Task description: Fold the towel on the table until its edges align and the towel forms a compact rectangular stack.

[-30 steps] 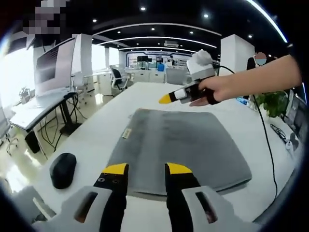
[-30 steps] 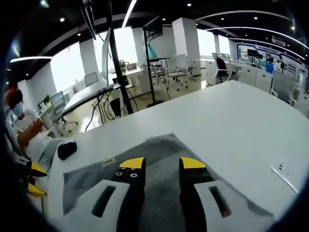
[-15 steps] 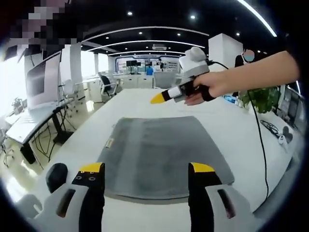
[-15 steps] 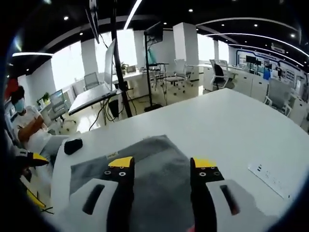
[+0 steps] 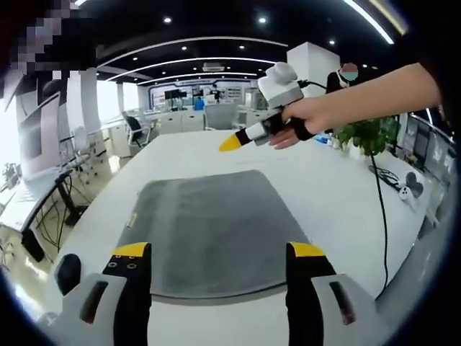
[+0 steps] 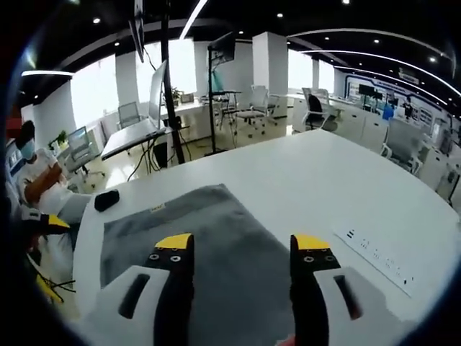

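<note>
Towel (image 5: 205,227): grey, one layer, spread flat as a rough rectangle with rounded corners; small pale label at one long edge. It lies in the middle of the table, near the edge closest to the person, clear of both grippers.

Left gripper (image 5: 216,252): yellow-tipped jaws spread wide, holding nothing, above the towel's near edge.

Right gripper (image 6: 243,243): jaws spread wide, empty, above the towel; in the left gripper view it (image 5: 238,138) hangs beyond the towel's far edge, held by a hand (image 5: 306,119).

Table (image 6: 310,187): white, large, smooth. A black mouse (image 6: 106,200) sits near one corner of it, beyond the towel; a flush socket strip (image 6: 374,252) is set into the top.

Room: open office with desks, chairs, monitors, ceiling strip lights and a potted plant (image 5: 364,133).
</note>
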`<state>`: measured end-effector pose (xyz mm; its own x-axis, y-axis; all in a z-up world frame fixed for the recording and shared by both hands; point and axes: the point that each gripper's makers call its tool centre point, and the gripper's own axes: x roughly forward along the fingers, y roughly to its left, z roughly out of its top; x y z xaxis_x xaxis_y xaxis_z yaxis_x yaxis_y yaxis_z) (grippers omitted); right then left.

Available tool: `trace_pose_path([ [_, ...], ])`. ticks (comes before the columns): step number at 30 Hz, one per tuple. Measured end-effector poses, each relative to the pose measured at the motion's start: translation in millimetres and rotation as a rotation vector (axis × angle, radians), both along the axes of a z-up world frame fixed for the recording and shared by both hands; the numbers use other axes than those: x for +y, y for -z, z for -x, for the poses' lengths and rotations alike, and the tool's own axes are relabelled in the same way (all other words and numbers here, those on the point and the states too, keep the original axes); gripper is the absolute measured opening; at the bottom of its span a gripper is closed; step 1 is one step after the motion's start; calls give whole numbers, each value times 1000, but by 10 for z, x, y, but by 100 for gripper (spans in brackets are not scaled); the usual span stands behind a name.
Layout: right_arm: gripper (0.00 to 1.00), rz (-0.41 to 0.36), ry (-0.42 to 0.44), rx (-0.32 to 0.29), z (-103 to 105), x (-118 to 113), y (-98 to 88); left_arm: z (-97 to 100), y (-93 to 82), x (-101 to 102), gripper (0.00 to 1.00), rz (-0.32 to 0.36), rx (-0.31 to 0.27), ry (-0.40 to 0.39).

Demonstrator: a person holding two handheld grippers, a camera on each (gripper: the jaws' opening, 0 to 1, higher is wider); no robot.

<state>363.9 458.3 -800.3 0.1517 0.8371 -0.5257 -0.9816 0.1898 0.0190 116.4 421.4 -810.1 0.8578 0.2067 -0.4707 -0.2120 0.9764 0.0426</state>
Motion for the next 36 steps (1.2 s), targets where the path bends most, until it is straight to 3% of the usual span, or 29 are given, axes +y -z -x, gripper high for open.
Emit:
trace_pose_path([
  [5, 52, 5, 62, 33, -68, -257, 14, -107, -6, -142, 81, -4, 5, 52],
  [17, 51, 40, 96, 18, -288, -681, 110, -378, 110, -531, 78, 33, 16, 161],
  [24, 51, 63, 123, 34, -480, -869, 318, -520, 185, -825, 73, 20, 28, 248],
  [30, 50, 89, 132, 61, -558, -940, 535, -590, 374, -1015, 72, -18, 89, 331],
  [36, 50, 112, 123, 81, -547, -952, 722, -612, 537, -1071, 71, -8, 125, 358],
])
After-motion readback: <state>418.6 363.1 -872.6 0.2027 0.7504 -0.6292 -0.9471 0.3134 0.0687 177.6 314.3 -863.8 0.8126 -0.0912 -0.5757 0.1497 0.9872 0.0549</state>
